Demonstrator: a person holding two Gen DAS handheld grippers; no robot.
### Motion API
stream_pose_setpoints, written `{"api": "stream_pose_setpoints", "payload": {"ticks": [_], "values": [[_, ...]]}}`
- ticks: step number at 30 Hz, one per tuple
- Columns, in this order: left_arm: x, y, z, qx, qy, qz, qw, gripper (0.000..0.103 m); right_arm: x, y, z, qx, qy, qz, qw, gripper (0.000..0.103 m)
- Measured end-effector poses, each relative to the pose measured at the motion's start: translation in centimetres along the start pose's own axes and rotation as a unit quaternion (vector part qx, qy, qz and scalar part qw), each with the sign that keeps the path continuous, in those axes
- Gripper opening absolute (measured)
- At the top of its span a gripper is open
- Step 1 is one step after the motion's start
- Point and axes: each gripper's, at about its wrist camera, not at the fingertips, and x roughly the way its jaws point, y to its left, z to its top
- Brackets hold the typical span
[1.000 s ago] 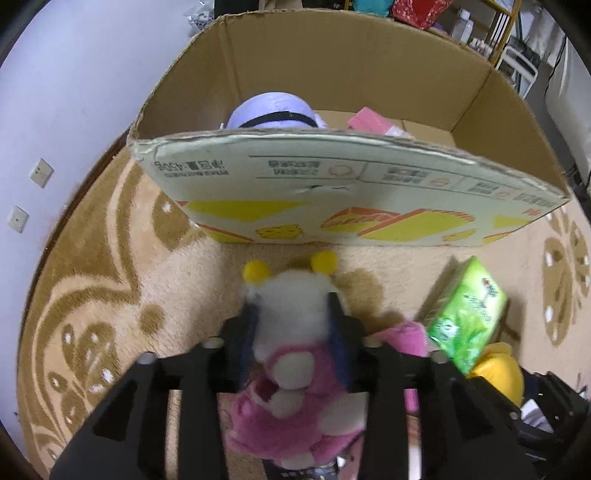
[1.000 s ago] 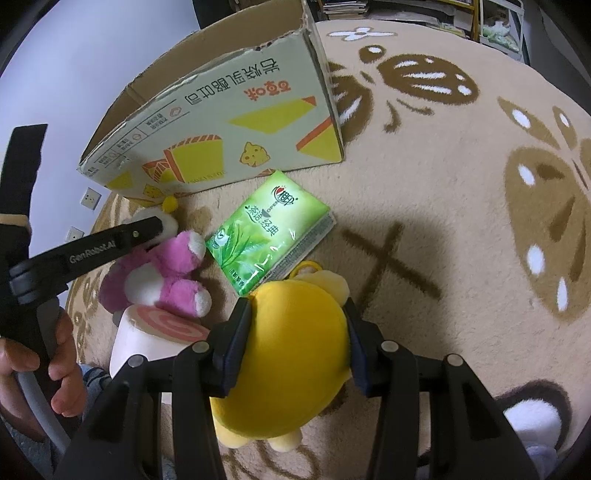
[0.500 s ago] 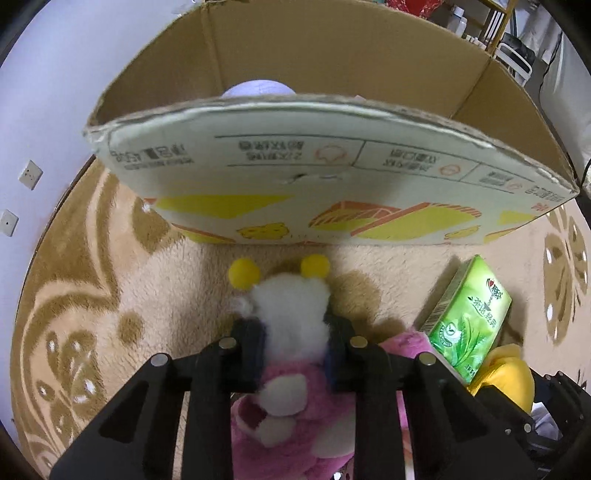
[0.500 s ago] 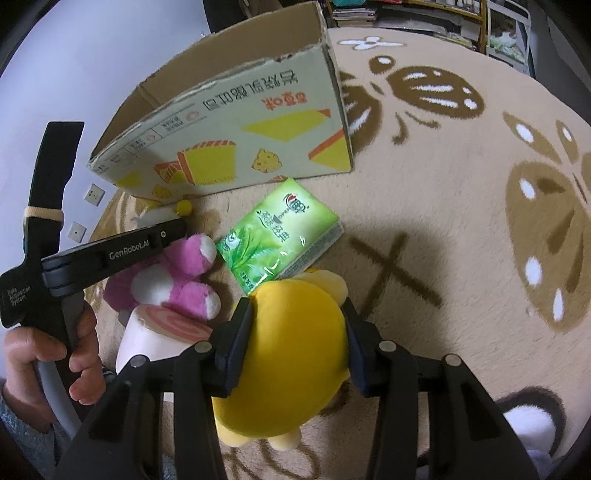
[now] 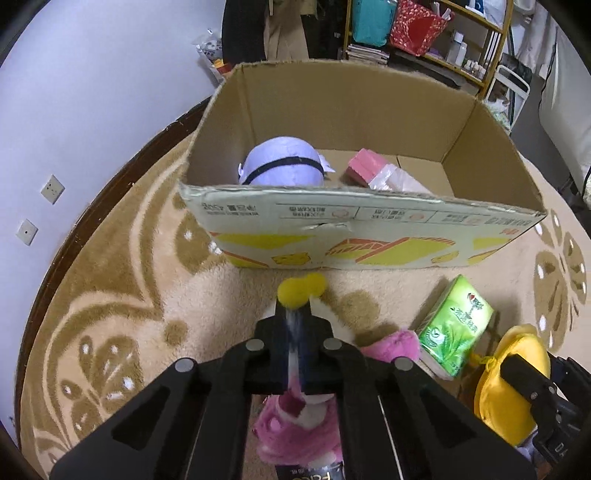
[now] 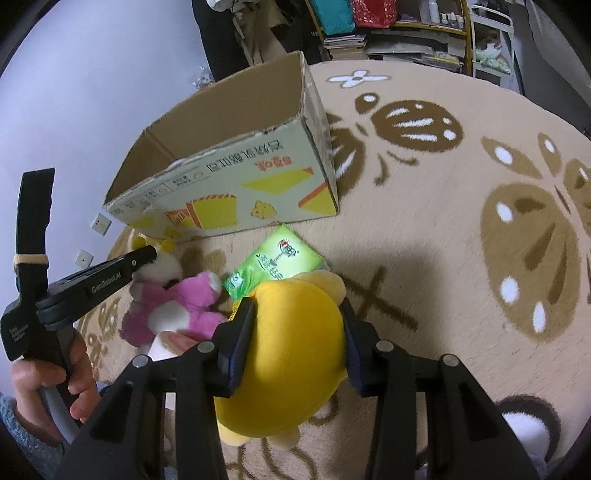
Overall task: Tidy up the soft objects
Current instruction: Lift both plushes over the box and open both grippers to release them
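My left gripper (image 5: 295,325) is shut tight on the white head of a pink and white plush (image 5: 295,424) with yellow antennae, held above the rug in front of the cardboard box (image 5: 369,229). The plush also shows in the right wrist view (image 6: 184,306), hanging from the left gripper (image 6: 147,258). My right gripper (image 6: 295,325) is shut on a yellow plush (image 6: 295,362), just above the rug. The yellow plush shows at the right of the left wrist view (image 5: 506,387). The box holds a lavender plush (image 5: 280,166) and a pink pack (image 5: 369,166).
A green tissue pack (image 5: 454,325) lies on the beige patterned rug (image 6: 443,221) between the two plushes, near the box front. A white and red roll-shaped soft toy (image 6: 170,343) lies under the pink plush. Shelves with bags stand behind the box (image 5: 406,29).
My left gripper has closed tight on the pink plush's head and lifted it, moving up and back from the box. My right gripper has risen a little with the yellow plush.
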Motion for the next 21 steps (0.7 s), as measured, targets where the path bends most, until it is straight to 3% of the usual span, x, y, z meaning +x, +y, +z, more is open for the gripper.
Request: {"api": "stream_pose_setpoints", "payload": {"ticks": [9, 21], "values": [[-3.1, 0.7, 0.0, -0.001, -0.04, -0.014, 0.9991, 0.002, -1.2, 0.5, 0.2, -0.011, -0.022, 0.005, 1.0, 0.046], [-7.8, 1.5, 0.7, -0.005, -0.108, 0.002, 0.9941, 0.002, -2.4, 0.6, 0.8, -0.008, -0.046, 0.01, 0.999, 0.046]]}}
